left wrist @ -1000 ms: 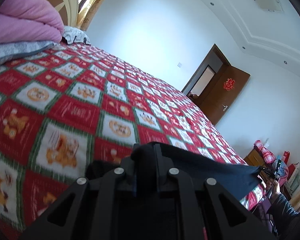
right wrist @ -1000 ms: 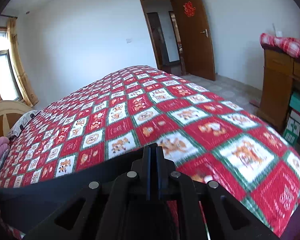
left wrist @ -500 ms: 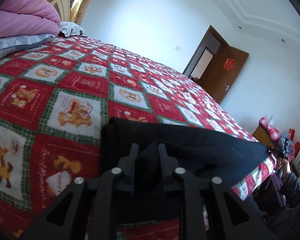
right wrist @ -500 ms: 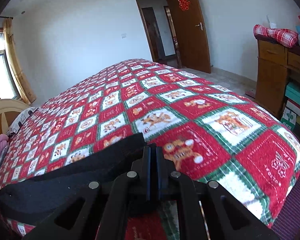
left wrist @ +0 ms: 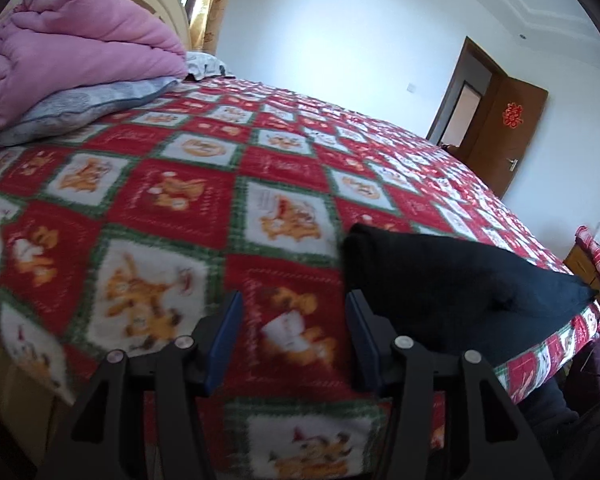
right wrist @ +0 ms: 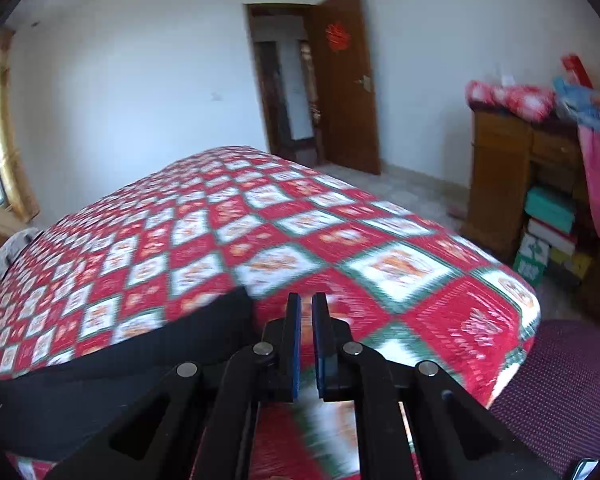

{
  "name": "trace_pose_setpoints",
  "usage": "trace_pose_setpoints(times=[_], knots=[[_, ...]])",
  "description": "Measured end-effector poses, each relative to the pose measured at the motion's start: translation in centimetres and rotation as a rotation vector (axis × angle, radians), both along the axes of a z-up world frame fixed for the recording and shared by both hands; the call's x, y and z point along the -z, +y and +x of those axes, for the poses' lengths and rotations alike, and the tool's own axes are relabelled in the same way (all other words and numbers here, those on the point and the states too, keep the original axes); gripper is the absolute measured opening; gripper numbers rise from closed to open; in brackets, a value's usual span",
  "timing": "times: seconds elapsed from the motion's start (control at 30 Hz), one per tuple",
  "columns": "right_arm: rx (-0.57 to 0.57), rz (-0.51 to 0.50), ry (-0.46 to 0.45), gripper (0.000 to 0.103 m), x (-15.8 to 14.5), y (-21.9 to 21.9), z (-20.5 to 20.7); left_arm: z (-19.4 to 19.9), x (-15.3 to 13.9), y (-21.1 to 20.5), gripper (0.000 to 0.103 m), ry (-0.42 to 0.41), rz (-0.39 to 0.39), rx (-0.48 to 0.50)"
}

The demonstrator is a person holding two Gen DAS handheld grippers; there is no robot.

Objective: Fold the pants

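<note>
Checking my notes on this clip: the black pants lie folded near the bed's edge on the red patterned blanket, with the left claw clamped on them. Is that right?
Not quite. In the left wrist view the left claw is not clamped on the black pants: its jaws are opening, with only the red patterned blanket between them. The pants lie beside it, folded near the bed's edge, as you noted.

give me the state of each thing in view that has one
black fabric pants: folded, flat on the bed, released
left hand-held gripper: jaws opening, nothing between them
right hand-held gripper: shut, empty, beside the pants
brown wooden door: open
pink quilt: folded on a grey pillow
</note>
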State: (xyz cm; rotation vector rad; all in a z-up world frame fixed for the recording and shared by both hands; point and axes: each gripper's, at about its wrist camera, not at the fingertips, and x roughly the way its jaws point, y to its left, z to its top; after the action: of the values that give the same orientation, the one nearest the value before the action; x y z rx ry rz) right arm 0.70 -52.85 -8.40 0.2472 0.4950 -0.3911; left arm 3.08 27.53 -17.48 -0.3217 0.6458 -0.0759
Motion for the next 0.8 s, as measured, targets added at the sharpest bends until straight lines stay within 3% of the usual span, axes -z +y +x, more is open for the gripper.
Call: trace_pose_setpoints(times=[0.13,0.27,0.3,0.33,0.4,0.47,0.6,0.8], knots=[[-0.167,-0.073,0.011,0.006,-1.8,7.1,1.1,-0.7,-0.6,-1.3,0.056,-0.021,-0.023,0.048],[-0.432,-0.154,0.072,0.006,-1.7,17.7,2.8,-0.4,-1.3,-4.3,0.056,-0.024,-0.062,0.156],[-0.499,-0.165,0.084,0.010,-1.3,20.4,3.0,-0.4,-1.4,-5.2,0.056,-0.022,-0.058,0.183],[-0.550,-0.172,0.092,0.017,-0.9,22.4,3.1,-0.3,-1.5,-5.8,0.056,-0.018,-0.054,0.202],[-0.673,-0.172,0.107,0.061,0.3,27.3,3.0,-0.5,-1.3,-7.0,0.056,0.003,-0.037,0.237],[-0.781,-0.177,0.115,0.063,1.6,31.4,2.6,-0.8,-1.0,-7.8,0.056,0.018,-0.001,0.253],[-0.870,-0.345,0.127,0.063,4.2,37.6,2.0,-1.2,0.1,-9.0,0.056,0.048,0.053,0.273],[-0.906,-0.352,0.169,0.062,6.0,39.6,2.7,-0.9,0.5,-10.4,0.053,0.061,0.192,0.275]])
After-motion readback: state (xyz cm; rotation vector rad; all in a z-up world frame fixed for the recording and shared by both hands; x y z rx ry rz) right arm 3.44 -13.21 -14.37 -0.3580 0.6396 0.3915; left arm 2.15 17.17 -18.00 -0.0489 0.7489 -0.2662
